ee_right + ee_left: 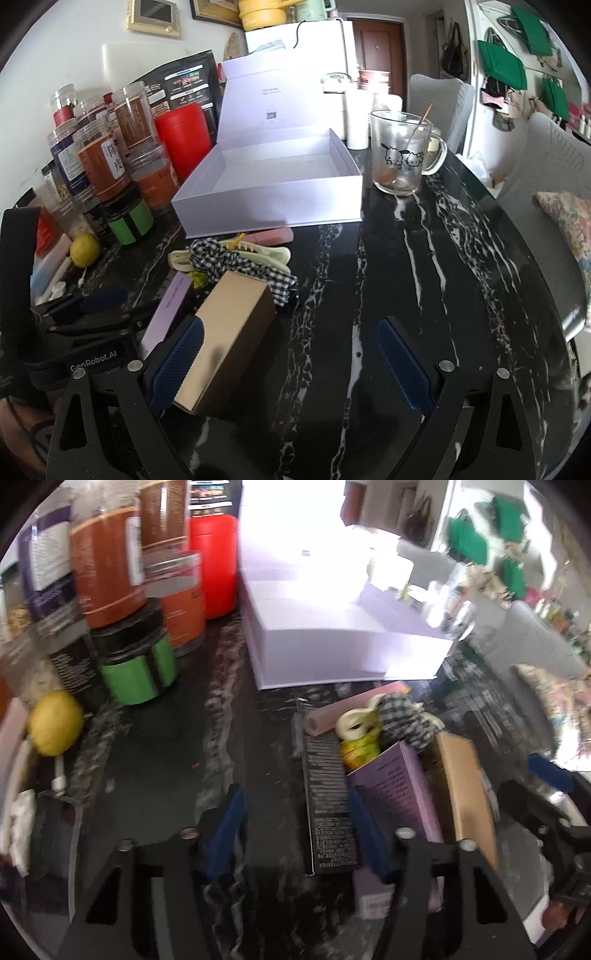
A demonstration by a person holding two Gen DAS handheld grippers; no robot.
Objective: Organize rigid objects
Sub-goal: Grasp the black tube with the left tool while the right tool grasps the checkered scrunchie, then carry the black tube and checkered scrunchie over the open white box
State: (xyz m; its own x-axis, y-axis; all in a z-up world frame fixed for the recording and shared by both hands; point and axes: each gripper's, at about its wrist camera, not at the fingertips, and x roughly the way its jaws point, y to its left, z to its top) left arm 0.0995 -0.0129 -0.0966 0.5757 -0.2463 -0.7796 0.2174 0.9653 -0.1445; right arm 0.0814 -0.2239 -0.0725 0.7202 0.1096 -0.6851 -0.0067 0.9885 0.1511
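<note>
A long black box (328, 805) with white print lies on the dark marble table, between the pads of my left gripper (295, 797). The right pad sits at the box's edge; the left pad stands clear of it with a gap, so the jaws are open. A purple box (391, 786) and a gold box (469, 797) lie just right of it. My right gripper (291, 332) is wide open, with the gold box (225, 343) resting against its left pad (177, 365). An open lilac gift box (266, 184) stands behind.
Jars (107, 162), a red canister (184, 136), a green-labelled jar (129, 218) and a lemon (85, 249) crowd the left. A cream hair clip (258, 254), checked cloth (229, 262) and pink tube (269, 234) lie before the gift box. A glass mug (402, 147) stands right of it.
</note>
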